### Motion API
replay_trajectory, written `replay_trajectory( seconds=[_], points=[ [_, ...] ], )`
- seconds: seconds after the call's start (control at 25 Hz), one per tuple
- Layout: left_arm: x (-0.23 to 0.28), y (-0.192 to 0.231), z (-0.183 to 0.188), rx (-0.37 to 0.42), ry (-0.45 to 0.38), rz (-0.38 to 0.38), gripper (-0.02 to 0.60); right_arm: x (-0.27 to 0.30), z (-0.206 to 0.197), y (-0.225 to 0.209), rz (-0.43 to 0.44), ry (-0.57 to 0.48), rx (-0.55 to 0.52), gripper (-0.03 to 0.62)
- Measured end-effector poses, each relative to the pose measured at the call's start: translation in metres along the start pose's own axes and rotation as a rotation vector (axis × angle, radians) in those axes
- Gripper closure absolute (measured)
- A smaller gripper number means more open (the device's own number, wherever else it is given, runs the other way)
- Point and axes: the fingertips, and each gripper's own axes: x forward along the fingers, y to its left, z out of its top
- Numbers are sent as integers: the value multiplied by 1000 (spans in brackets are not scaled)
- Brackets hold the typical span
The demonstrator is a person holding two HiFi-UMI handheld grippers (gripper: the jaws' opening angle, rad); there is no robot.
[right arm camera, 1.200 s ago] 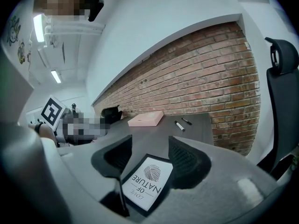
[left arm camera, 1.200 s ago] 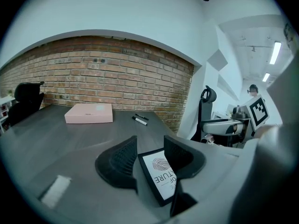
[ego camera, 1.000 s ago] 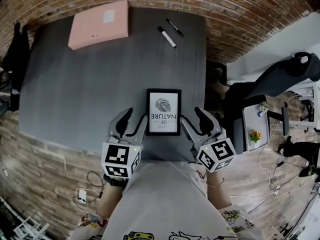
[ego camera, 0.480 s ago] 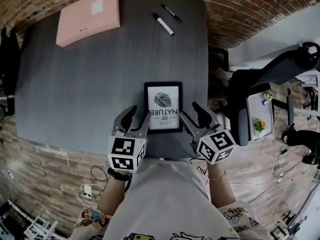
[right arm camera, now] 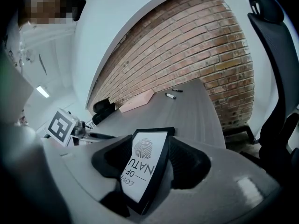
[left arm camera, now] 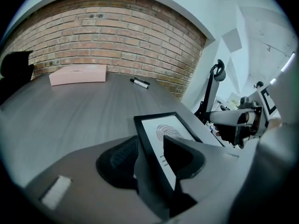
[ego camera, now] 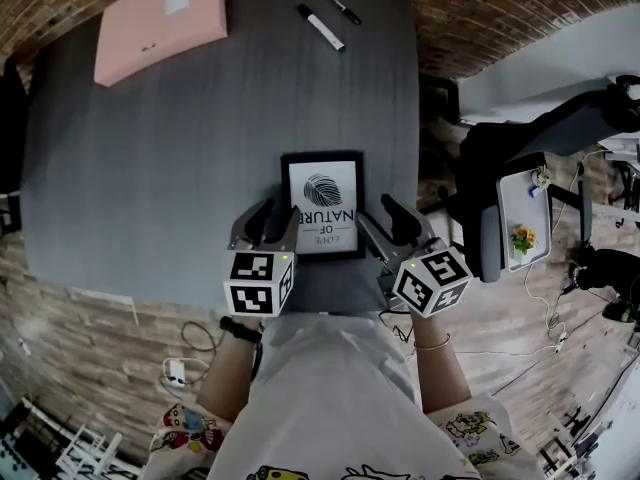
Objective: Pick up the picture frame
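Note:
The picture frame [ego camera: 322,203] is black with a white print of a fingerprint and words. It hangs just above the near part of the grey table [ego camera: 150,148]. My left gripper [ego camera: 270,223] is shut on its left edge, and the black rim [left arm camera: 149,153] runs between the two fingers. On the opposite side my right gripper [ego camera: 382,218] is shut on the right edge. In the right gripper view the frame [right arm camera: 145,164] tilts up between the fingers. The marker cubes hide the frame's near corners in the head view.
A flat pink box [ego camera: 160,23] lies at the table's far left. Two black markers [ego camera: 322,26] rest at the far right. A brick wall runs behind the table. An office chair [ego camera: 560,138] and a small white side table [ego camera: 520,223] stand to the right.
Both grippers closed in on the frame's side edges and took hold. The frame now looks larger and nearer, raised off the table toward me.

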Motion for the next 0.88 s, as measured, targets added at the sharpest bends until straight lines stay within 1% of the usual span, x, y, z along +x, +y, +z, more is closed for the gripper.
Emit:
replay_trajectory(
  seconds=[0.28,0.36,0.48,0.56,0.64,0.8,0.88],
  points=[
    [17,4,-10,-12,39,14,402,4,-6,-5,8,0,42,358],
    [21,4,-13,-16,52,18,424,4,-6,-6,10,-1,52,358],
    [26,4,-17,-30,70,21,437,5,-7,-6,16,-1,66,358],
    [26,4,-17,-50,70,20,456,5,-7,-6,17,-4,72,358],
    [26,4,-18,-71,66,23,459,4,-7,-8,16,-6,78,358],
    [26,7,-17,-151,52,22,479,2,-6,-9,15,-10,87,358],
    [26,8,-17,-177,45,24,485,2,-6,-10,14,-10,90,358]
  ],
)
